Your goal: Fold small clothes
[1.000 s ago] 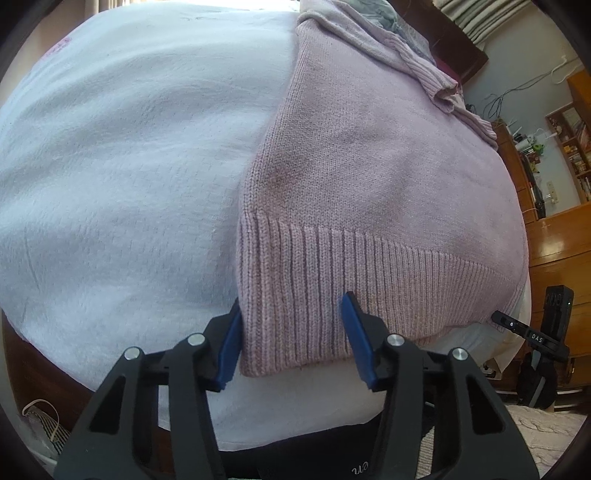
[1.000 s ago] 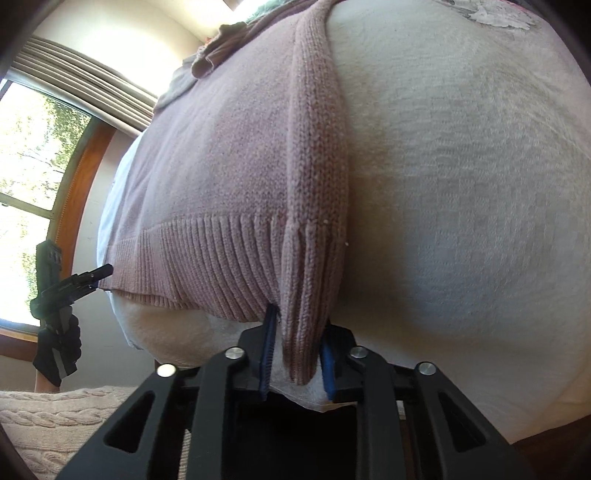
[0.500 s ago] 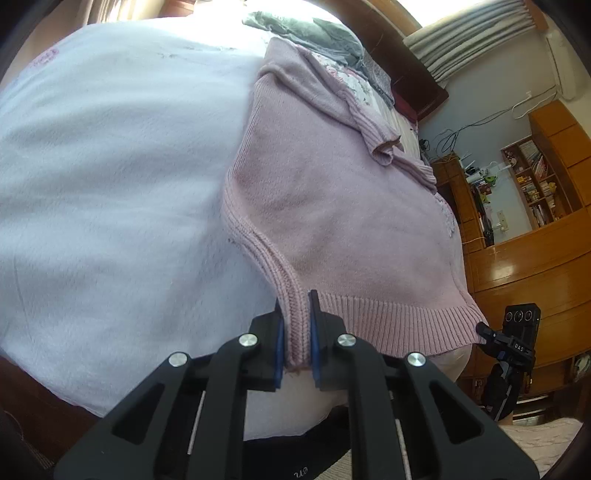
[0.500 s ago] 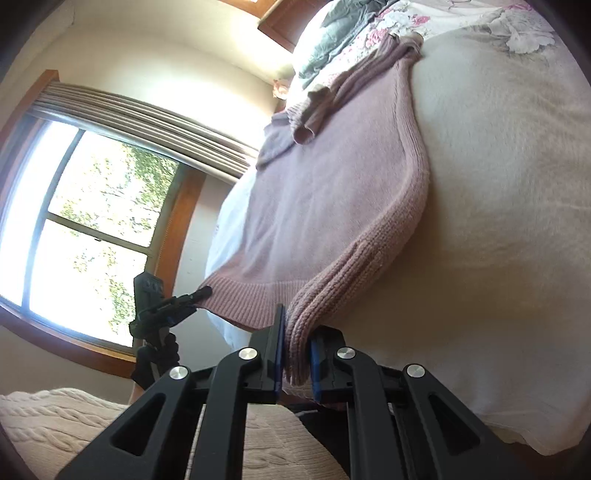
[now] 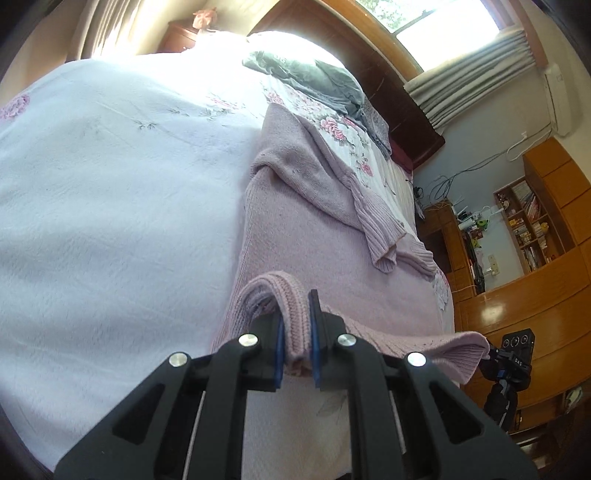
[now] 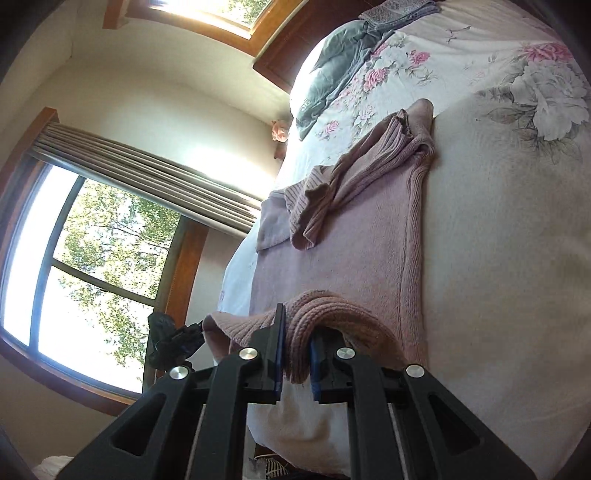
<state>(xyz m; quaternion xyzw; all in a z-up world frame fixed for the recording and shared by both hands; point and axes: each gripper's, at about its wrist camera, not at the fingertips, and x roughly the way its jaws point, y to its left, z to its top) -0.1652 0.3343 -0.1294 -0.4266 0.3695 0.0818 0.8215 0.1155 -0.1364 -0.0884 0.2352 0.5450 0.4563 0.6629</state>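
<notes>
A pink knitted sweater (image 5: pixel 325 236) lies flat on the bed, both sleeves folded across its chest. My left gripper (image 5: pixel 295 343) is shut on one corner of the ribbed hem, lifted off the bedspread so the knit curls over in a loop. In the right wrist view the same sweater (image 6: pixel 354 236) stretches away from me, and my right gripper (image 6: pixel 297 350) is shut on the other hem corner, also raised. The hem sags between the two corners. The other gripper shows at the edge of each view.
A white floral bedspread (image 5: pixel 110 206) covers the bed. A grey garment (image 5: pixel 310 77) and a folded cloth (image 6: pixel 399 11) lie near the wooden headboard (image 5: pixel 373 70). Wooden shelves and cabinets (image 5: pixel 532 236) stand to one side, a large window (image 6: pixel 88 258) to the other.
The left gripper closed on the hem corner a second ago. Both grippers have since lifted the hem and carried it up over the sweater's body toward the headboard.
</notes>
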